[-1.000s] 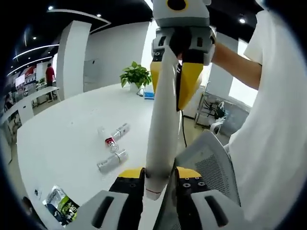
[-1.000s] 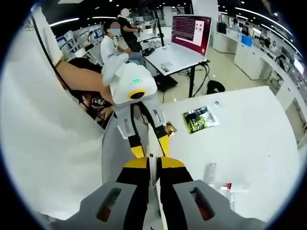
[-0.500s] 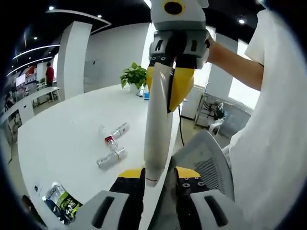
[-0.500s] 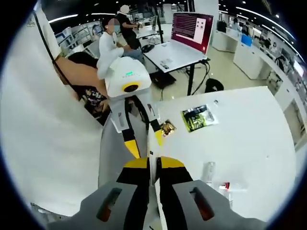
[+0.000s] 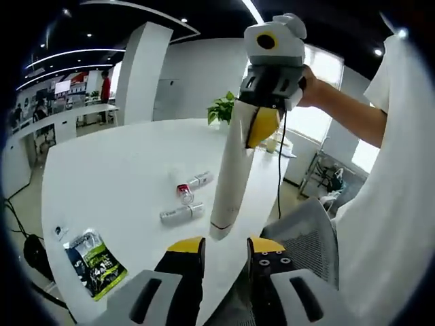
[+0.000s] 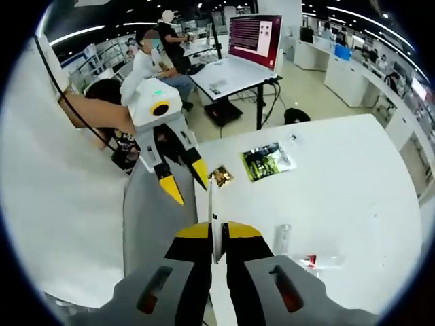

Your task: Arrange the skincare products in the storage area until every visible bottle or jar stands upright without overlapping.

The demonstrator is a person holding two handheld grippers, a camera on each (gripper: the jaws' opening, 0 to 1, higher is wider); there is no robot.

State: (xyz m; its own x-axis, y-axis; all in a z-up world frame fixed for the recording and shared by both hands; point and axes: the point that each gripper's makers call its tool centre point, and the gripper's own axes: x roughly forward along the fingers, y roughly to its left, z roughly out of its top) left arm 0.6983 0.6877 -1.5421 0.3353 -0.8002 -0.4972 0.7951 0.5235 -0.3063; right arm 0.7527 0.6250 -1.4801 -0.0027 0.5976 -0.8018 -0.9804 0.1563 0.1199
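A long white tube (image 5: 231, 176) hangs over the white table's edge (image 5: 136, 170), and my right gripper (image 5: 256, 138) is shut on its upper end. In the right gripper view the same tube (image 6: 212, 207) runs edge-on up from between my right gripper's (image 6: 217, 234) closed jaws. My left gripper (image 5: 224, 246) is open just below the tube's free end, with nothing between its jaws. Seen from the right, the left gripper (image 6: 185, 182) stands apart from the tube with its yellow fingertips (image 6: 171, 190) spread. Three small bottles (image 5: 182, 214) lie on their sides on the table, one with a red cap (image 5: 184, 192).
A green packet (image 5: 95, 255) lies near the table's front edge, with a small gold sachet (image 6: 221, 176) not far from it. A grey mesh chair (image 5: 306, 238) stands close beside the table. People sit at desks with a monitor (image 6: 255, 37) behind.
The tube's lower end was between my left gripper's jaws; now the left gripper has drawn back and the end hangs free. The right gripper still holds the tube.
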